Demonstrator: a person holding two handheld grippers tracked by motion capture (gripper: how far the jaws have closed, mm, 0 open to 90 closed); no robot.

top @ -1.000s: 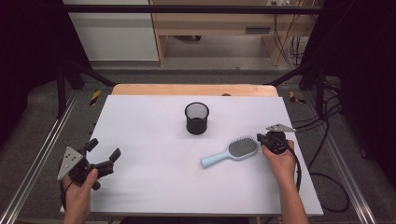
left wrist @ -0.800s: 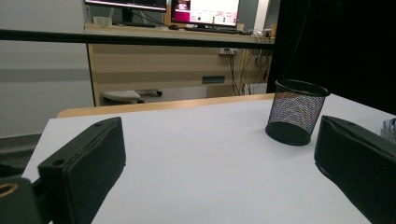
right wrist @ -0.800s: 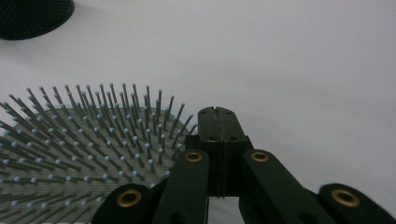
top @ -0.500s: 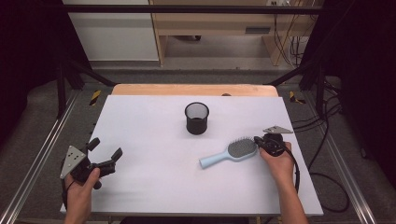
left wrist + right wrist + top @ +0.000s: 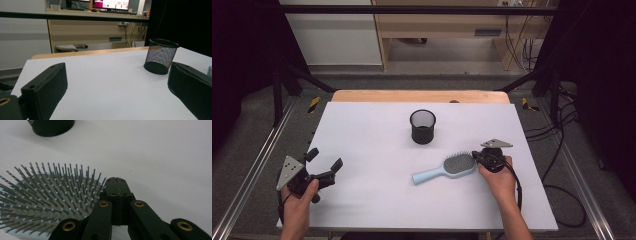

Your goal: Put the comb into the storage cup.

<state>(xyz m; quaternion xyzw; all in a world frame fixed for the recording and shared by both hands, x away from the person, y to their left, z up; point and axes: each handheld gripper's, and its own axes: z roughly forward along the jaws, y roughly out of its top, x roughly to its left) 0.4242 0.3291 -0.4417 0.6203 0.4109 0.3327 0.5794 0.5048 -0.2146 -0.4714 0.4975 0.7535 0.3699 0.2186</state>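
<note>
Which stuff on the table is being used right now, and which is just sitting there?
In use:
- hairbrush, bristles up, with the shut right gripper against its head
- right gripper

Just sitting there:
- black mesh cup, standing apart from the brush
- left gripper, jaws open, nothing between them

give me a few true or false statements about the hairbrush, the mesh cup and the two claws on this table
1. The light blue plastic hairbrush lies flat on the white table with its bristles up. True.
2. The hairbrush stands inside the black wire mesh cup. False: it lies on the table, nearer the person than the cup and apart from it.
3. The right claw has its jaws shut, at the edge of the brush head. True.
4. The left claw grips the mesh cup. False: its jaws stand open with nothing between them, far to the left of the cup.
5. The mesh cup lies tipped on its side. False: it stands upright, opening up.
</note>
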